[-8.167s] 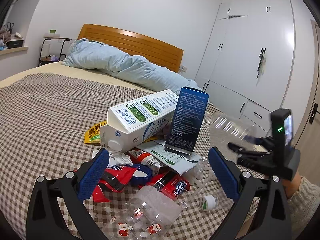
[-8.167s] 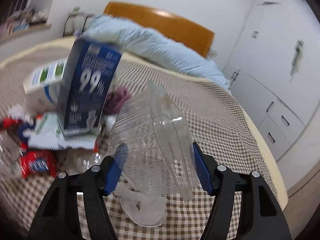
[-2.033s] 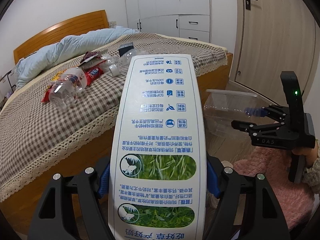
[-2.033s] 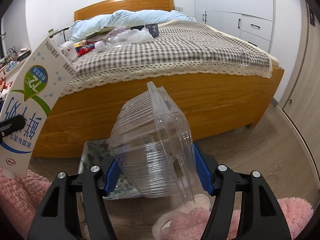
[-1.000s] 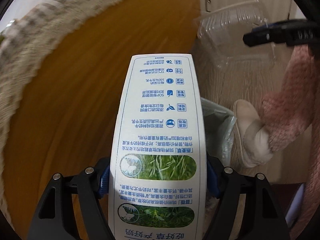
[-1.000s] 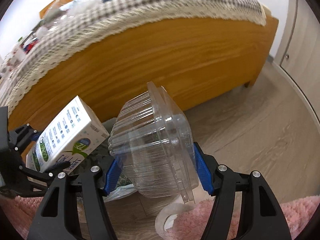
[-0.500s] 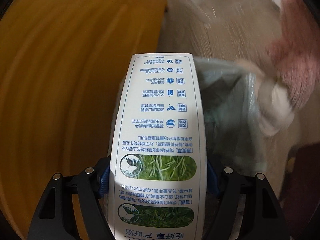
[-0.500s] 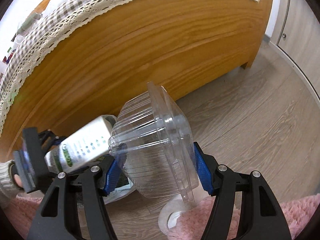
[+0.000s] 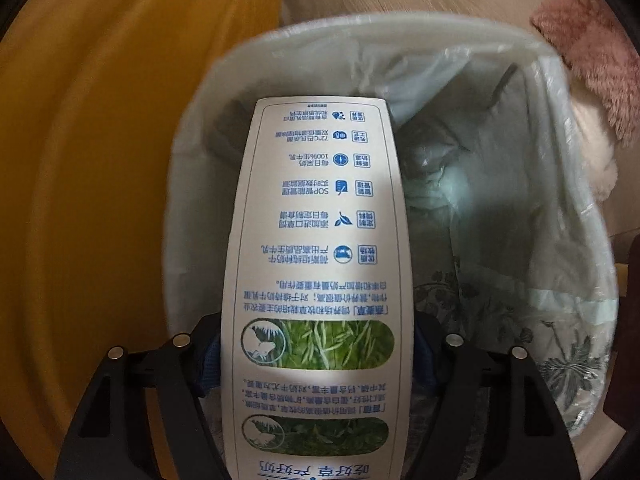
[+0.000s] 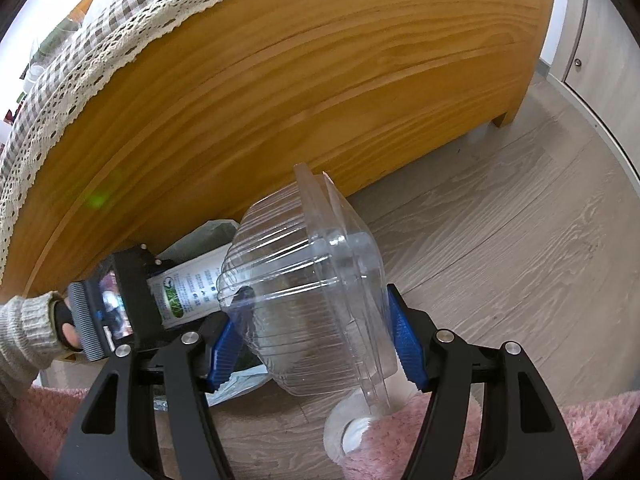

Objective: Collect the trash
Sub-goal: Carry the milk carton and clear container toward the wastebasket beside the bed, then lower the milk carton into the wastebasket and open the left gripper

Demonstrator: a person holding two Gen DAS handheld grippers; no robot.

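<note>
Lower now than a second ago: left gripper (image 9: pixel 316 360) with its milk carton (image 9: pixel 320 248), far end down inside the mouth of the trash bin (image 9: pixel 208 92). Clamped on the carton, both blue pads squeezing its sides. One carton, one bin, one clear plastic box (image 10: pixel 308 300), two grippers. Right gripper (image 10: pixel 312 340) clamped on the clear box, up in the air just beside the bin. Seen only by the left camera: deep inside the bin liner (image 9: pixel 560 240). Seen only by the right camera: wooden bed frame (image 10: pixel 280 80), checked bedspread (image 10: pixel 60 72), floor (image 10: pixel 500 260), sleeve (image 10: pixel 24 332) behind the left gripper.
</note>
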